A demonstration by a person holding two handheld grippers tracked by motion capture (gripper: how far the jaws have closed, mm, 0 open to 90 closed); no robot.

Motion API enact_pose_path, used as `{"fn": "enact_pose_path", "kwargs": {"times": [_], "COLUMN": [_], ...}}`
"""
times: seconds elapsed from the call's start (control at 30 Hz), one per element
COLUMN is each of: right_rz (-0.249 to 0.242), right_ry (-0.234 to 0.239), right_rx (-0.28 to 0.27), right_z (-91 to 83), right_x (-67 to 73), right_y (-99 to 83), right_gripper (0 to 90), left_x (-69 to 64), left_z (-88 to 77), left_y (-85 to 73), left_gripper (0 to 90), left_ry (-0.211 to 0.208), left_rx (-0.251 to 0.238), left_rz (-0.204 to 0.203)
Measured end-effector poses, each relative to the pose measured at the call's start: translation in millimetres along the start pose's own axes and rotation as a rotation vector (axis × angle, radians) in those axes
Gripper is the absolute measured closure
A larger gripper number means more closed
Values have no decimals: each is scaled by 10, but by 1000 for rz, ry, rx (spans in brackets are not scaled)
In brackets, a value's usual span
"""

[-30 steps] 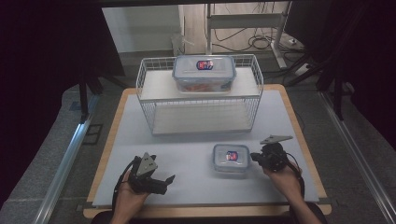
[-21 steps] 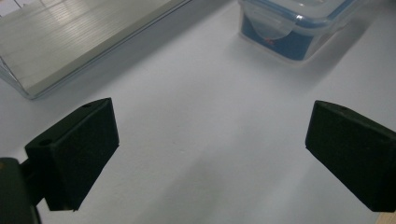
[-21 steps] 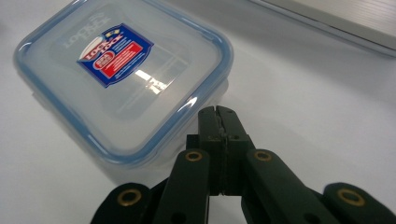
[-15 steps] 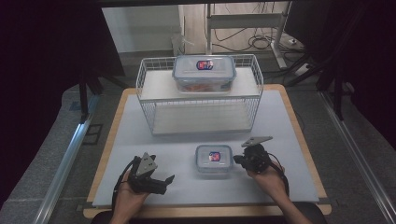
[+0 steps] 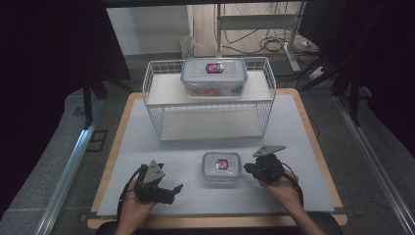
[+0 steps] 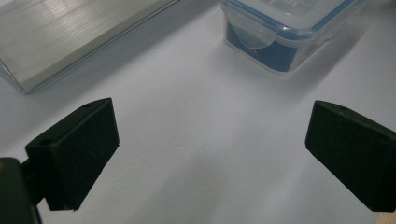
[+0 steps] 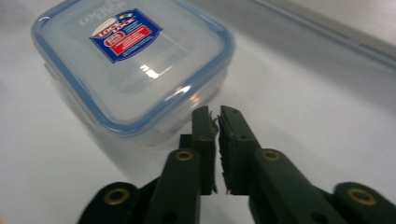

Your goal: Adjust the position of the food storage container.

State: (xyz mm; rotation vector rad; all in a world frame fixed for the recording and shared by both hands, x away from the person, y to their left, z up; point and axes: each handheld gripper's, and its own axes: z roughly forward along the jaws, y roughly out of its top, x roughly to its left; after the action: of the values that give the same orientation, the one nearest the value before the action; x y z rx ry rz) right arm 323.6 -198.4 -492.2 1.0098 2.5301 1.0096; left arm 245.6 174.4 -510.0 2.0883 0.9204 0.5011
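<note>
A small clear container point(image 5: 221, 166) with a blue-rimmed lid and a red-and-blue label stands on the white table near its front; it also shows in the right gripper view point(image 7: 130, 70) and the left gripper view point(image 6: 285, 32). My right gripper point(image 5: 246, 168) sits just right of it. Its jaws have just been opening, and the right gripper point(image 7: 215, 114) shows a thin slit with nothing between the pads, tips at the container's side clasp. My left gripper point(image 5: 173, 192) rests left of the container, open wide, and the left gripper point(image 6: 210, 149) has bare table between its pads.
A white wire rack point(image 5: 210, 105) stands at the table's far middle, with a larger lidded container point(image 5: 214, 77) on its top shelf. The rack's lower shelf board point(image 6: 70, 32) lies ahead of my left gripper. The table's wooden edge point(image 5: 215, 224) runs close to both hands.
My right gripper has moved left along the table's front, and the small container has slid left with it. The left gripper has stayed where it was.
</note>
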Motion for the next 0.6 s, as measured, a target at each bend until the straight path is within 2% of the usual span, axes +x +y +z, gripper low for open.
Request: {"fn": "enact_pose_path", "kwargs": {"times": [0.1,0.3,0.47,0.6], "right_rz": [-14,-2,-20,-17], "right_ry": [-19,-23,-9,30], "right_rx": [-18,-27,-39,-56], "right_z": [-43,-88,-64,-38], "right_x": [-38,-161,-226,-241], "right_y": [-22,-102,-173,-198], "right_gripper": [731,474,291,182], "left_x": [1,-12,-23,-25], "left_z": [5,32,57,67], "left_y": [-3,-4,-13,-20], "left_gripper": [29,32,34,35], "left_ry": [-2,-8,-11,-11], "left_rx": [2,18,31,39], "left_rz": [-4,7,19,25]}}
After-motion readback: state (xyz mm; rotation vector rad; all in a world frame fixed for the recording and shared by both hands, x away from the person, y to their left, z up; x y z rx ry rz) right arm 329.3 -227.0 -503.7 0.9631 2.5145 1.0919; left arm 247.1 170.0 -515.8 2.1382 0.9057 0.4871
